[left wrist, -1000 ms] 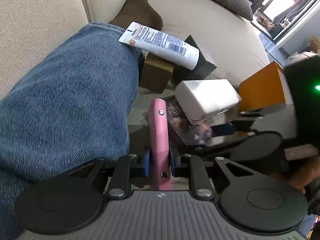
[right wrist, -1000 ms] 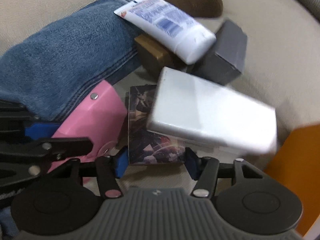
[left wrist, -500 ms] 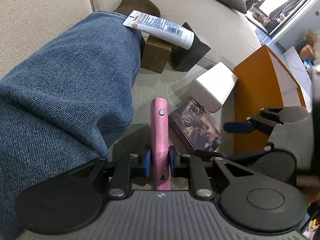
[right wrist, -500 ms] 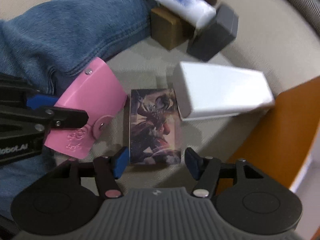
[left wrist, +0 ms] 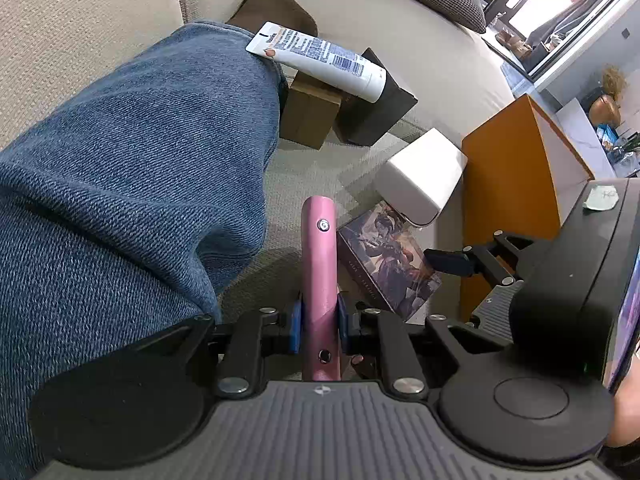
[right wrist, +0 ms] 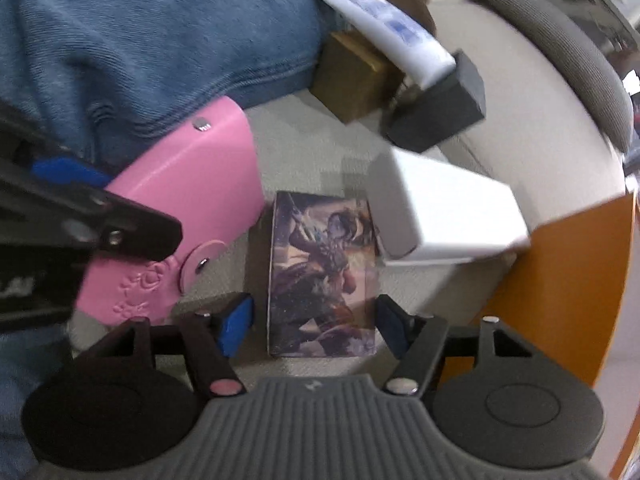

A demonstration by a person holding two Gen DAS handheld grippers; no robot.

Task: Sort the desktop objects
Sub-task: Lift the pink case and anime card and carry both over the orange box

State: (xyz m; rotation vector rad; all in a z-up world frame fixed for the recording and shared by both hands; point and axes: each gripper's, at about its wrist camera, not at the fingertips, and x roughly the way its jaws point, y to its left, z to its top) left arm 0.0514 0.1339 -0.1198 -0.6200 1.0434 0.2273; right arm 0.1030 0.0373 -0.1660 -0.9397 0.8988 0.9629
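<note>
A beige sofa (left wrist: 420, 52) carries the whole scene, and a person's leg in blue jeans (left wrist: 132, 168) stretches across its left side. At the right stands an orange box (left wrist: 516, 168), its open mouth hard to make out; it is probably where sorted things go, though nothing can be seen inside it from here.

Next in size is a white box (right wrist: 448, 208), lying between the orange box and the leg, one end resting over the far corner of a picture card box (right wrist: 324, 276). Further back a white tube (left wrist: 320, 60) leans across a brown block (left wrist: 308, 116) and a dark grey block (left wrist: 376, 116), its flat end touching the jeans.

The left gripper (left wrist: 319, 322) is clamped narrow on a pink pouch (left wrist: 319, 272), held edge-up above the cushion beside the card box. The right gripper (right wrist: 314, 322) hangs over the card box with its jaws wide; they have just been opening, and the box lies between the blue pads without either one pressing on it.

As a judgement, the sorting is at an early stage: one item is lifted, a second is about to be taken, and the white box, tube and two blocks lie unsorted on the cushion.
</note>
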